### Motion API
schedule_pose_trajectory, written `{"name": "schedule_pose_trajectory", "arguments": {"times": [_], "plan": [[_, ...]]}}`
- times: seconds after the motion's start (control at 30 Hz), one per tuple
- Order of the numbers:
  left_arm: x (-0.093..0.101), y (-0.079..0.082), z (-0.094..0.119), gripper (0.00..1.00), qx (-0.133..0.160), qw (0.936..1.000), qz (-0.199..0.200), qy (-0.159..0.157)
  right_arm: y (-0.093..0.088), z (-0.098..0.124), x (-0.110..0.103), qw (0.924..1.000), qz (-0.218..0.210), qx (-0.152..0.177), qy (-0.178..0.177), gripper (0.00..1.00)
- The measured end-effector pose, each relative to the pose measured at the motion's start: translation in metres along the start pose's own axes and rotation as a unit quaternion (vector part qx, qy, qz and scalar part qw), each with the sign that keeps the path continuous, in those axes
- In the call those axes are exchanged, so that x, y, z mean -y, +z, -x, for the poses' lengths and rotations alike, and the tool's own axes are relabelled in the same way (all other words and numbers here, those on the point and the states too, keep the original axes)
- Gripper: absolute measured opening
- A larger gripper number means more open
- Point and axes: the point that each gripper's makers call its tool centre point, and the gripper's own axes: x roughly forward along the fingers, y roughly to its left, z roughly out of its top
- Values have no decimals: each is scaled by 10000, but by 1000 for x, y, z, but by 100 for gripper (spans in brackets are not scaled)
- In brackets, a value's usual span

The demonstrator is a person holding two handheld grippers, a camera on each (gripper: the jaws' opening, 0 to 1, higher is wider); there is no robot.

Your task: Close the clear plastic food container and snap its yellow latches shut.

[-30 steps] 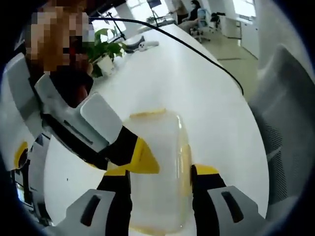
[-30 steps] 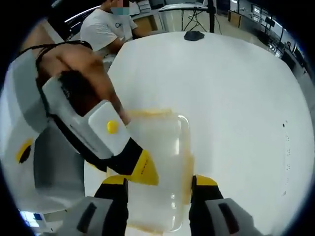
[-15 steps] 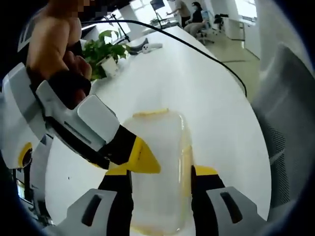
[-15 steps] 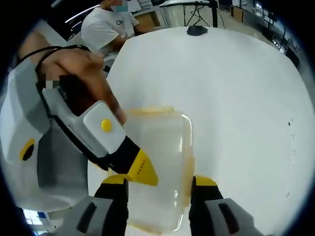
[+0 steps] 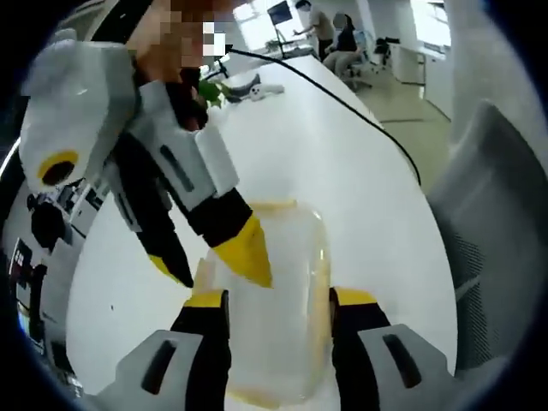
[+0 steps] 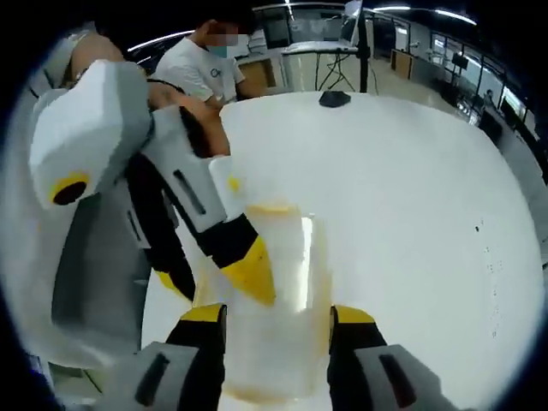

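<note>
Clear container [image 5: 278, 317] blurred, part-hidden behind the other hand-held gripper [image 5: 218, 270].

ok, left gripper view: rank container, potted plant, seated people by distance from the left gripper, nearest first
1. Container: on the white table, between the left gripper jaws.
2. Potted plant: further up the table, upper left, partly behind the other gripper.
3. Seated people: beyond the table's far end, top of view.

White table [image 5: 342, 163], clear container [image 5: 282, 317] on it, potted plant [image 5: 214, 86], black cable [image 5: 342, 98]
</note>
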Motion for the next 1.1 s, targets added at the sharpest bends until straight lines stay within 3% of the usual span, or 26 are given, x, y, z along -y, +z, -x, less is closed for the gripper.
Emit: {"name": "schedule_pose_trajectory", "arguments": {"times": [0.07, 0.13, 0.3, 0.47, 0.6, 0.67, 0.7, 0.73, 0.8, 1.0, 1.07, 1.1], "plan": [[-3, 0, 4, 45, 89, 9998, 186, -54, -6, 7, 0, 9997, 150, -53, -198, 43], [1, -3, 9, 45, 66, 9987, 355, -369, -9, 10, 0, 9989, 251, -78, -390, 46], [-16, -5, 18, 49, 68, 9984, 394, -408, -13, 9, -13, 9973, 343, 99, -637, 47], [-24, -3, 22, 42, 80, 9972, 410, -618, -17, 9, -11, 9951, 332, 158, -921, 59], [-20, -12, 22, 60, -127, 9951, 433, -884, -24, 6, -22, 9966, 131, 154, -803, 75], [-22, -17, 20, 72, -186, 9938, 649, -884, -30, 2, -27, 9973, 22, 104, -727, 90], [-15, -20, 19, 79, -236, 9909, 794, -1065, -36, -2, -28, 9973, 36, 12, -735, 91], [-15, -24, 17, 86, -264, 9916, 699, -1053, -46, -4, -25, 9964, 110, -182, -826, 92], [-20, -39, 16, 89, -573, 9931, 413, -937, -55, -7, -21, 9948, 175, -344, -943, 96], [-13, -58, 4, 94, -771, 9921, 335, -930, -57, -18, -12, 9919, 327, -433, -1147, 89], [-9, -59, 1, 88, -759, 9918, 326, -972, -58, -20, -11, 9904, 506, -536, -1173, 75], [-13, -62, -1, 84, -784, 9934, 212, -809, -56, -22, -9, 9904, 446, -476, -1219, 75]]}}
